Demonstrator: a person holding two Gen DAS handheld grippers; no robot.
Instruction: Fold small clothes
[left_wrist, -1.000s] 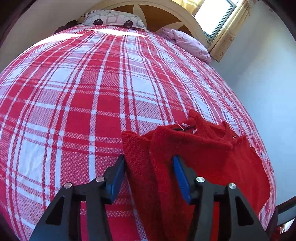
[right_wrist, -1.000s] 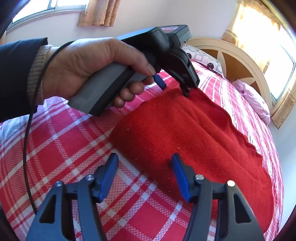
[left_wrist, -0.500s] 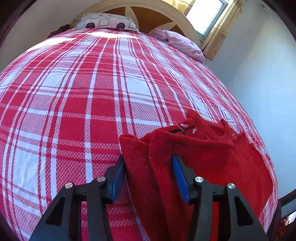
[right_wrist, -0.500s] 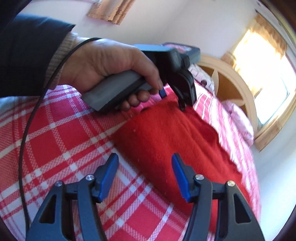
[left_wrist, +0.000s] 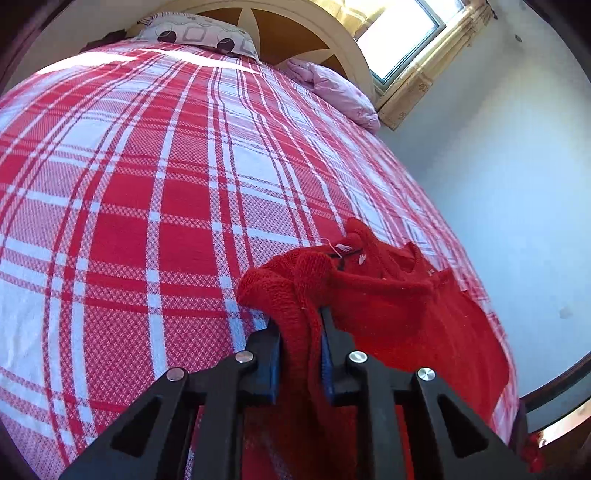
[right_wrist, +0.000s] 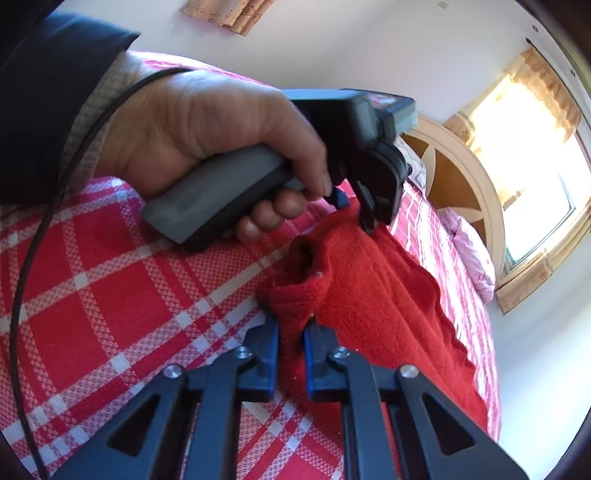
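Observation:
A small red knitted sweater (left_wrist: 399, 306) lies on the red and white plaid bedspread (left_wrist: 155, 192). My left gripper (left_wrist: 301, 332) is shut on the sweater's near edge, which bunches up between its blue pads. In the right wrist view the same sweater (right_wrist: 376, 306) spreads away to the right. My right gripper (right_wrist: 291, 332) is shut on another bunched edge of it. The left gripper (right_wrist: 352, 206) shows there too, held in a hand, pinching the far end of that edge.
A patterned pillow (left_wrist: 199, 35) and a pink pillow (left_wrist: 332, 92) lie at the wooden headboard (left_wrist: 295, 33). A window (left_wrist: 402, 40) with curtains is behind it. A pale wall (left_wrist: 517, 184) runs along the bed's right side. A black cable (right_wrist: 33, 258) hangs from the hand.
Both grippers were open over the sweater's edge; both have closed on the fabric, which now bunches and lifts a little between the pads.

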